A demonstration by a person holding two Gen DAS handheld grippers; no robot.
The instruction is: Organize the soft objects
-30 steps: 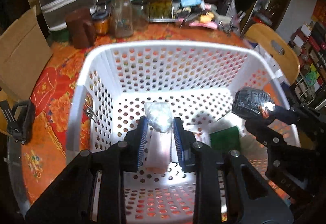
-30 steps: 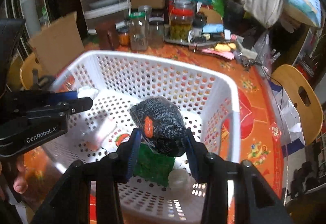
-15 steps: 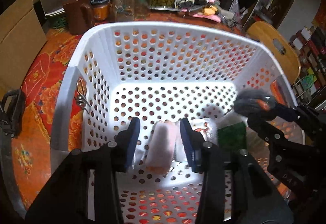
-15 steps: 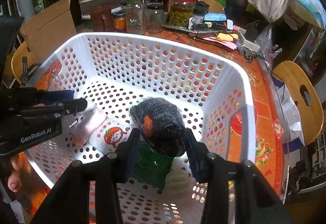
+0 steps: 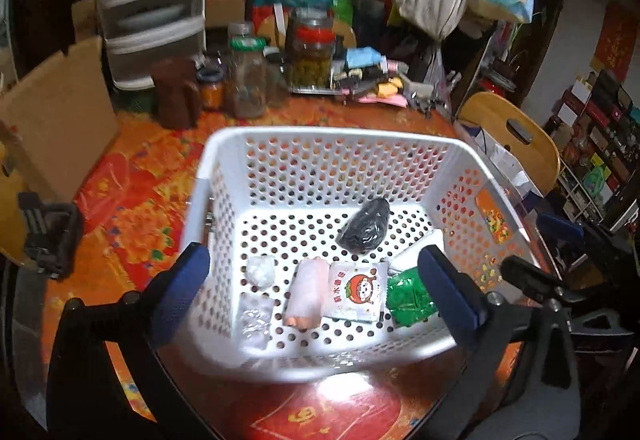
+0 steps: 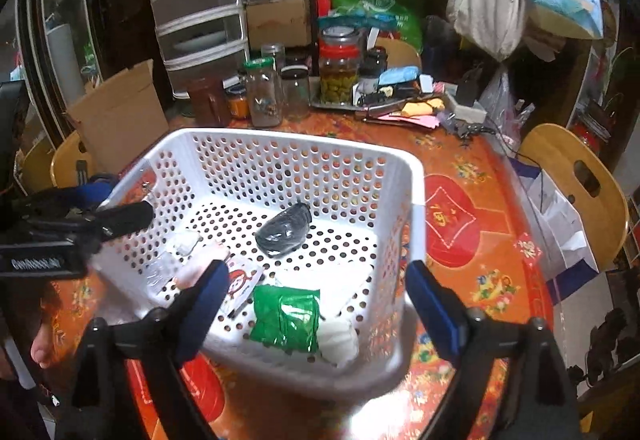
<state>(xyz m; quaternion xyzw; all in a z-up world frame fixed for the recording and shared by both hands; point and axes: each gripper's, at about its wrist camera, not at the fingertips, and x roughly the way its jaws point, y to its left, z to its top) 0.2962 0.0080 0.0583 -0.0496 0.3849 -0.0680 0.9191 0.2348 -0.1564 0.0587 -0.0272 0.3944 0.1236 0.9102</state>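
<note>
Both the left gripper [image 5: 312, 276] and right gripper [image 6: 320, 296] are spread wide, empty; the dark knit bundle [image 5: 364, 226], judged light and squashy, is best pinched mid-body, lying centre-frame in the basket [image 5: 320, 132]

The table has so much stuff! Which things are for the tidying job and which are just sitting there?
For the job:
white basket
black bundle
green packet
pink roll
tomato packet
small white lump
clear bag
left gripper, open
right gripper, open

Just lying about:
glass jars
cardboard box
plastic drawers
wooden chair
</note>
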